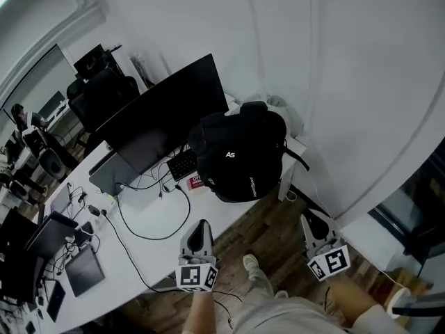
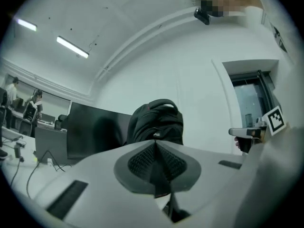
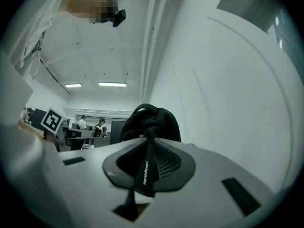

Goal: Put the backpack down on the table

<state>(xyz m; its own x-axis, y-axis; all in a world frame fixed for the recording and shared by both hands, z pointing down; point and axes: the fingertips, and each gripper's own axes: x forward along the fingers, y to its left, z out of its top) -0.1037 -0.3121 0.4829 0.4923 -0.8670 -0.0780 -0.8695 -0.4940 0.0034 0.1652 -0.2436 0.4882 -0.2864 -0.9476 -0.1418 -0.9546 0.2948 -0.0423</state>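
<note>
The black backpack (image 1: 243,155) stands upright on the end of the white table (image 1: 160,256), close to the wall. It also fills the middle of the left gripper view (image 2: 156,122) and the right gripper view (image 3: 159,120). My left gripper (image 1: 201,225) hovers over the table's near edge, well short of the pack, its jaws shut with nothing between them (image 2: 155,143). Out over the wooden floor, my right gripper (image 1: 311,221) is also apart from the pack. A black printed strap (image 3: 144,170) lies pinched in the seam of its jaws (image 3: 149,139).
A large dark monitor (image 1: 167,110) stands on the table just left of the backpack, with a keyboard (image 1: 182,164) and loose black cables (image 1: 149,232) in front. Tablets and small devices (image 1: 83,270) lie further left. An office chair (image 1: 104,92) is behind. My shoe (image 1: 250,263) is on the floor.
</note>
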